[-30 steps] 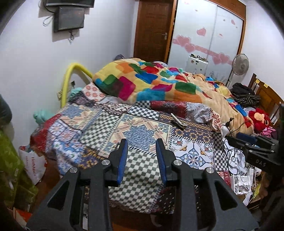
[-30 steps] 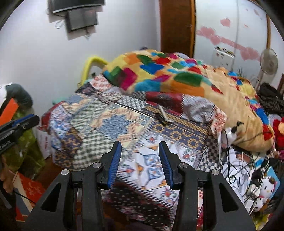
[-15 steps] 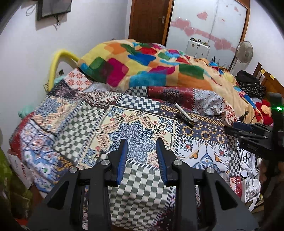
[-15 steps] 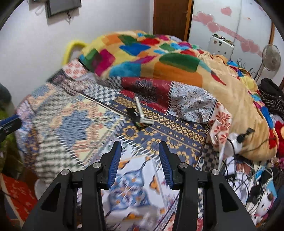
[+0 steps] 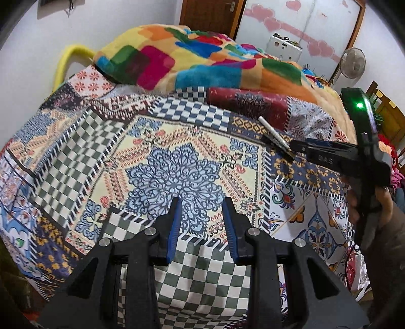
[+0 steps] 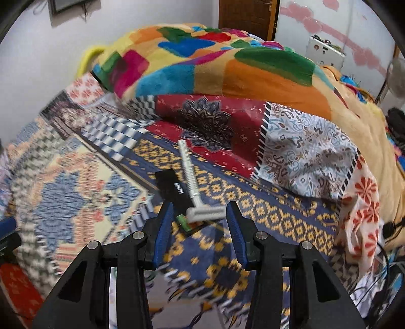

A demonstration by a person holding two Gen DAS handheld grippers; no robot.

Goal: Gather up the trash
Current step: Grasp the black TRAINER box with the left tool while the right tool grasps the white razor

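A silver safety razor (image 6: 190,181) lies on the patchwork quilt (image 6: 265,202), its head toward me. It rests across a flat black packet (image 6: 170,186), with a small green scrap (image 6: 184,220) beside the head. My right gripper (image 6: 200,215) hovers just short of the razor head, open, with nothing between its pads. In the left wrist view the razor (image 5: 272,133) sits at the right, and the right gripper (image 5: 301,148) reaches in from that side, held by a hand (image 5: 384,202). My left gripper (image 5: 201,212) is open and empty above the blue medallion patch.
A thick multicoloured fleece blanket (image 5: 202,58) is piled across the far half of the bed. A yellow rail (image 5: 65,58) stands at the left by the white wall. A wooden door (image 5: 210,12), a wardrobe, a fan (image 5: 353,63) and tangled cables (image 6: 379,286) lie beyond and right.
Both grippers have dropped and moved in over the bed. The razor and black packet now sit right at the right gripper's tips. Both sets of jaws stand as wide as before.
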